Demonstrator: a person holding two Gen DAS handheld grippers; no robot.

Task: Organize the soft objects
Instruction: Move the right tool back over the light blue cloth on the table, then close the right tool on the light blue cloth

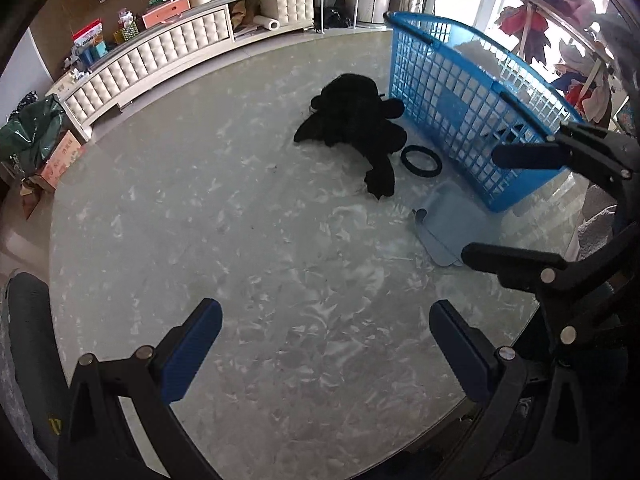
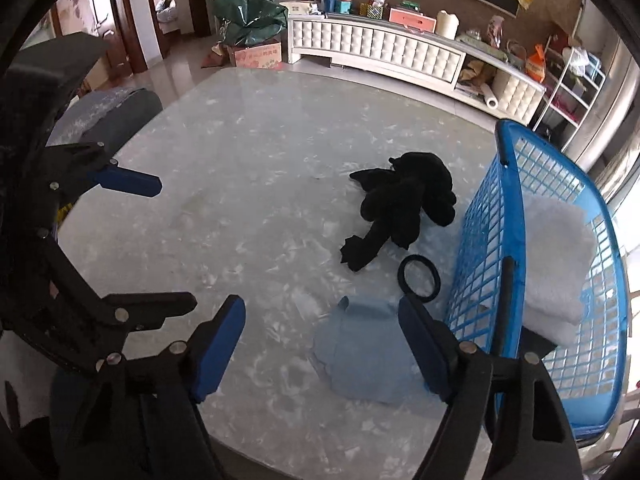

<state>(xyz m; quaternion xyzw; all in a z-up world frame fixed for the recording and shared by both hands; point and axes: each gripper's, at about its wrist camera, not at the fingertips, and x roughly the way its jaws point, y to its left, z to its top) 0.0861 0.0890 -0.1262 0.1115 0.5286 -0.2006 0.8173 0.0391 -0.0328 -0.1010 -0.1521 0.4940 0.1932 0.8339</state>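
Observation:
A black plush toy (image 1: 352,124) (image 2: 400,208) lies on the marble table beside a blue plastic basket (image 1: 472,120) (image 2: 520,240). A black hair ring (image 1: 421,161) (image 2: 419,278) lies between toy and basket. A flat light-blue cloth (image 1: 448,228) (image 2: 364,356) lies near the basket's front corner. A folded white towel (image 2: 556,264) sits inside the basket. My left gripper (image 1: 324,348) is open and empty above bare table. My right gripper (image 2: 320,344) is open and empty, just above the blue cloth; it also shows in the left wrist view (image 1: 508,208).
The marble table (image 1: 240,240) (image 2: 240,200) ends close in front of both grippers. A white tufted cabinet (image 1: 160,60) (image 2: 380,48) with clutter stands behind. A clothes rack (image 1: 552,32) stands beyond the basket. A grey chair back (image 2: 104,116) is at the left.

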